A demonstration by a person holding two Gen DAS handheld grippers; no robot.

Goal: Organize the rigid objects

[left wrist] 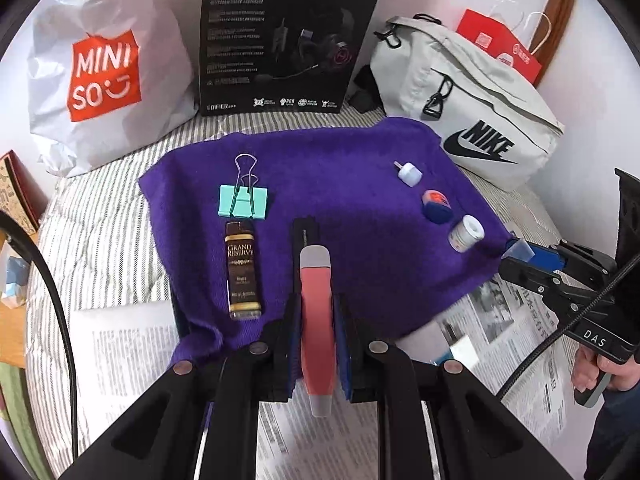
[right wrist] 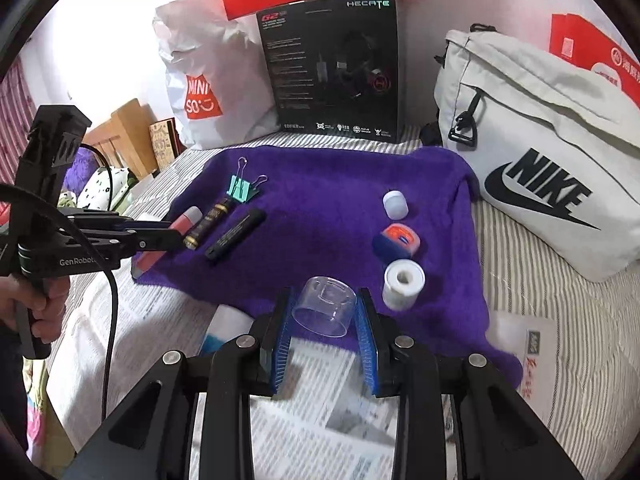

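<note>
While the left fingers (left wrist: 316, 320) clamp a pink stick (left wrist: 317, 312), the right fingers (right wrist: 325, 320) pinch a clear cap (right wrist: 325, 306), purple towel (left wrist: 340, 160) beyond both.

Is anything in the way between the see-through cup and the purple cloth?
Nothing visible. The right tool holds the clear cup over the purple cloth's near edge; the white roll lies to its right, apart.
</note>
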